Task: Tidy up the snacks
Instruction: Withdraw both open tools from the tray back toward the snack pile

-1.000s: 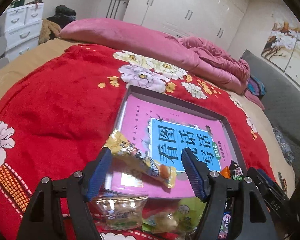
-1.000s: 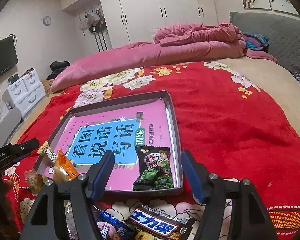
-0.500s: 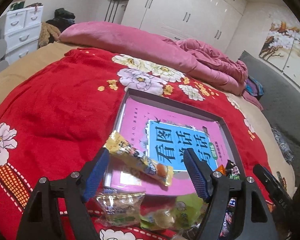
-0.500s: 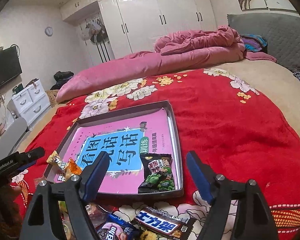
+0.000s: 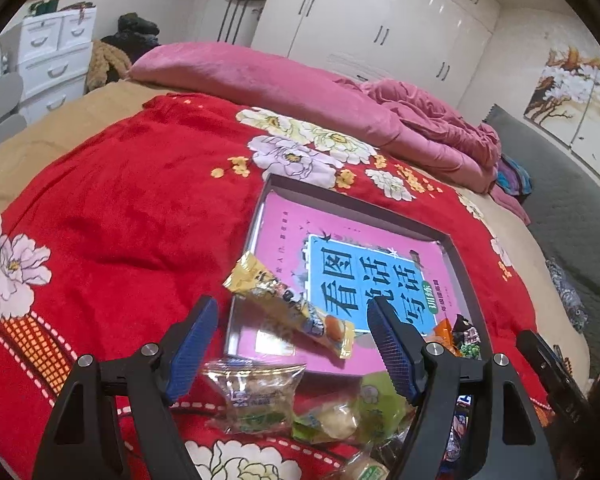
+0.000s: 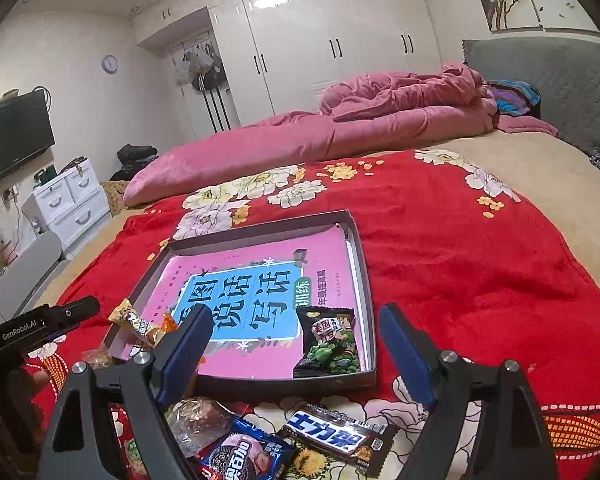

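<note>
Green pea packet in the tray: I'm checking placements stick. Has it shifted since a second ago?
No. The green pea packet lies in the tray's same near right corner.

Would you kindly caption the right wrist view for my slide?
Open right hand-held gripper above loose snacks, facing a shallow grey cardboard tray holding a black green-pea snack packet on a red floral blanket.

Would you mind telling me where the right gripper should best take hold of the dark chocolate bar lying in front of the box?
Probably across the middle of the chocolate bar, from above. It lies flat on the red blanket, long and narrow, so the right gripper, now open and empty, should span its short width with room to spare; the crimped ends look too flimsy.
</note>
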